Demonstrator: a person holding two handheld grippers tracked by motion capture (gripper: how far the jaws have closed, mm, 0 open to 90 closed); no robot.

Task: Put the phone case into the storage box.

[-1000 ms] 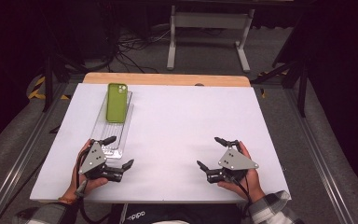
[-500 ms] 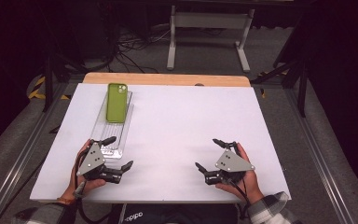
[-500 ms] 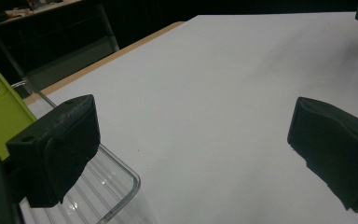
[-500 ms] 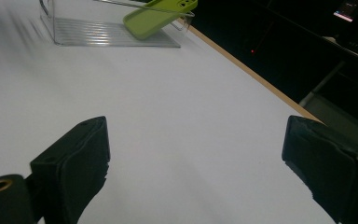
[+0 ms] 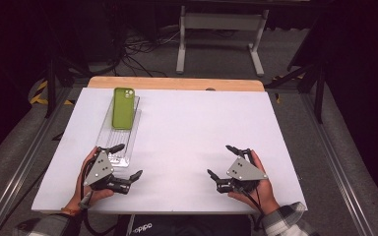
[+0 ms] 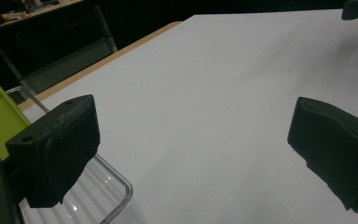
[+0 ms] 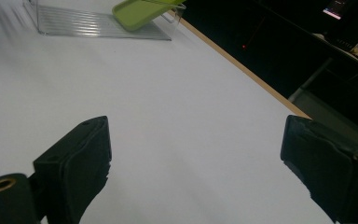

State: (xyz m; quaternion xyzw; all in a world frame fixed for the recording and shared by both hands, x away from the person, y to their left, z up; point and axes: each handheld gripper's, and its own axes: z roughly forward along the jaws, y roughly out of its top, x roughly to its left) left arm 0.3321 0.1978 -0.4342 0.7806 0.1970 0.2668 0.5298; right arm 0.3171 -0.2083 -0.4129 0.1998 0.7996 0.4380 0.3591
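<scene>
Both grippers sit wide open at the near edge, left gripper (image 5: 120,167) beside the clear ribbed plastic tray (image 5: 114,150), right gripper (image 5: 228,166) well apart. The green phone case (image 5: 123,108) rests untouched across the tray's far end; everything looks yet to do.

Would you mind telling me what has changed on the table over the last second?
Very little. The right gripper has eased slightly toward the person's edge of the table. The left gripper is almost where it was, beside the near end of the clear tray. Both stay open and empty. The green phone case has not moved.
</scene>
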